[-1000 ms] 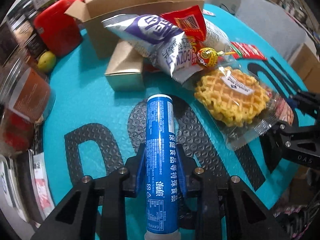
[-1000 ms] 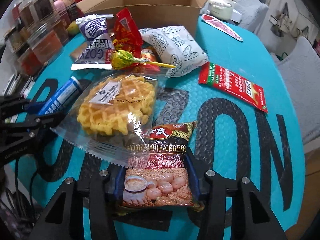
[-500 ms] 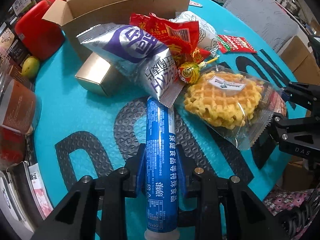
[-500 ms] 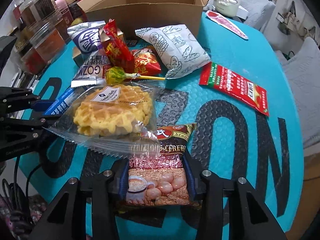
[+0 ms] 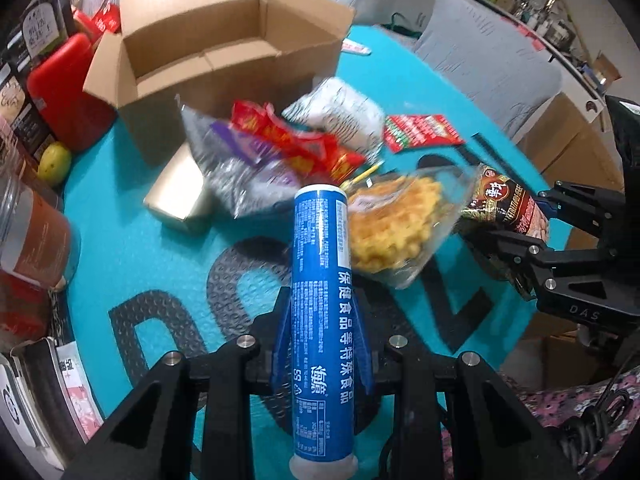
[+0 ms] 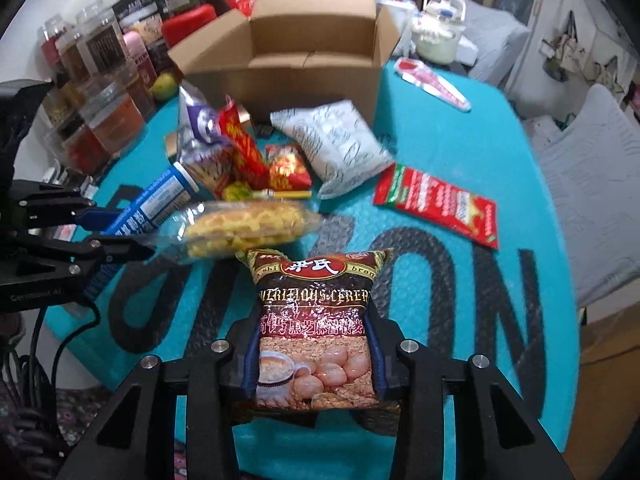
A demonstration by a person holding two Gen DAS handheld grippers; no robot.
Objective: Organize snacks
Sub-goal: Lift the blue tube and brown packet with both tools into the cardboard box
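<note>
Nearest the left camera, the left gripper had its jaws pinched on one blue tube, held clear above the desk. Nearest the right camera, the right gripper had just been closing its jaws, and they pinched one dark cereal packet by its sides, also lifted off the teal surface.

Just beyond both lay one clear-wrapped waffle, its wrapper edge beside the cereal packet. Behind it sat one yellow lollipop and a loose heap: one silver-and-purple bag, two red packets, and one white printed bag. One flat red sachet lay apart to the right, and one small gold box to the left of the heap.

Farthest back stood one open cardboard box, its flaps up, with one long red-and-white packet to its right.
</note>
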